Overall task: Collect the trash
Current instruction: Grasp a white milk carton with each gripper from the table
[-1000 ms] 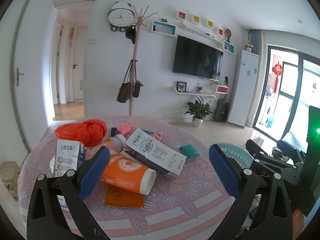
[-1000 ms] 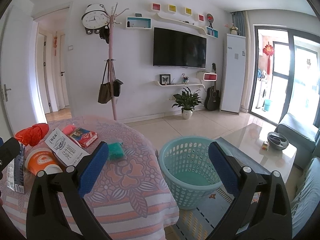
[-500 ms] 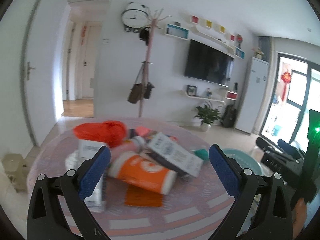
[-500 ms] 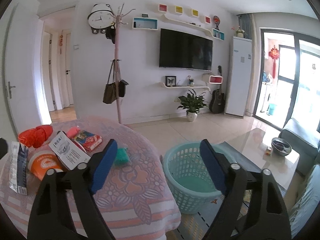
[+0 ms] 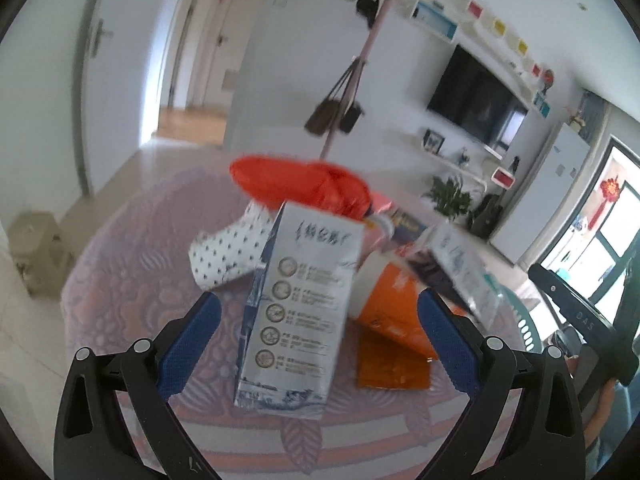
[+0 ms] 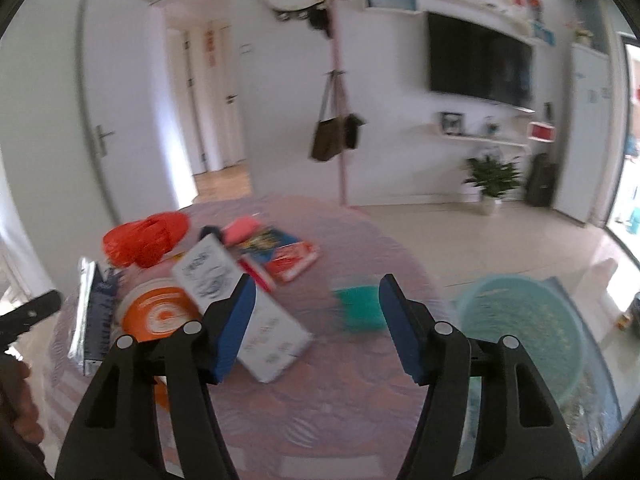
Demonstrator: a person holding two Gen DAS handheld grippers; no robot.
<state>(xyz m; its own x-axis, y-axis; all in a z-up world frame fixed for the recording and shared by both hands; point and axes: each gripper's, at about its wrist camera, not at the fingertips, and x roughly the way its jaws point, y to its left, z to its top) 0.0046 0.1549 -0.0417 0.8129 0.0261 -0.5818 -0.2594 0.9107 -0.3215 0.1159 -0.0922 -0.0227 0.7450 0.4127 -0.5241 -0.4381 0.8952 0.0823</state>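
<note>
In your left wrist view, the left gripper [image 5: 318, 322] has closed in on the pile over the last second, and its jaws stand wide open on either side of the upright silver-and-blue printed carton [image 5: 298, 312], which now fills the gap between the blue pads without either pad touching it. The carton stands near the near edge of the round surface with the pink-and-lilac patterned cloth [image 5: 132, 264]; just behind it lie the white polka-dot paper scrap [image 5: 226, 252] and the crumpled red plastic bag [image 5: 300, 188], and beside it the tipped orange-and-white paper cup [image 5: 390, 304] over a flat orange wrapper [image 5: 394, 368]. That approach suggests the carton is your first pick, so a squeeze looks like the next step. In your right wrist view, the right gripper [image 6: 314, 330] has swung from the basket toward the surface; its jaws are open and empty, hovering above the long white printed box [image 6: 244, 300] and the small teal packet [image 6: 360, 308] near the right edge. The pale teal plastic laundry basket [image 6: 520, 336] sits on the floor beyond that edge, with no trash visible in it, so collecting has barely begun.
</note>
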